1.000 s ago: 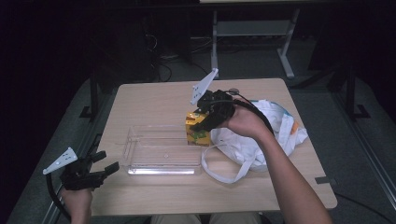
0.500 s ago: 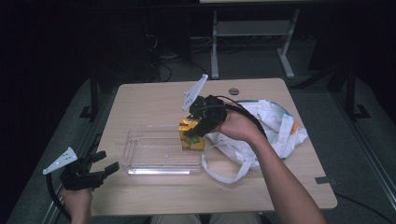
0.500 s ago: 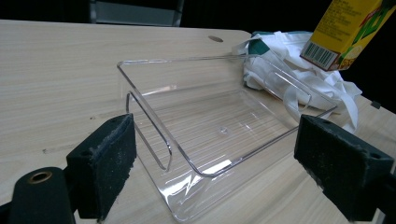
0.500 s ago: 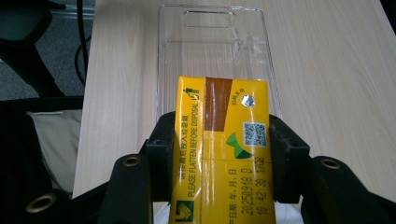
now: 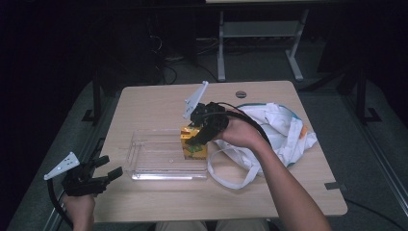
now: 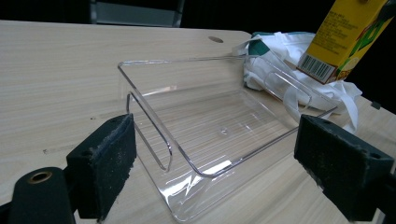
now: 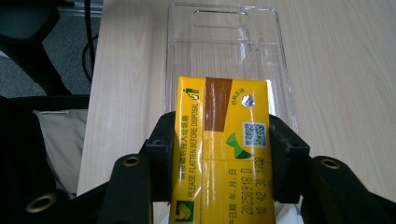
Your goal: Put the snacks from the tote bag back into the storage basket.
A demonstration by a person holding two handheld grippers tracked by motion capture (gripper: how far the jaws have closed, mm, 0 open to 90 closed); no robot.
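Right now the right gripper (image 5: 196, 140) pinches a yellow drink carton (image 5: 195, 145) between its two black jaws; in the right gripper view the carton (image 7: 219, 154) sits squarely in the clamp, its top panel facing the camera with a foil straw spot, a small square code and a printed date line. From the high view the carton hangs over the right end of a clear plastic tray (image 5: 144, 166), which lies flat near the middle of the wooden table (image 5: 154, 103). Whether the carton's bottom touches the tray floor cannot be told; in the left gripper view the carton (image 6: 348, 42) shows tilted at the upper right, barcode down, above the tray's far end. The tray (image 6: 149, 121) looks empty there, its transparent walls catching light. Just beside the tray, on its right, lies a white cloth bag (image 5: 281, 130) with green trim, its long handles (image 5: 231, 173) looping toward the person's edge of the table. The left gripper (image 5: 103, 174) hovers near the table's front left corner, apart from the tray, its jaws spread wide with nothing between them; its own view shows the two foam-padded jaws far apart, framing the tray.
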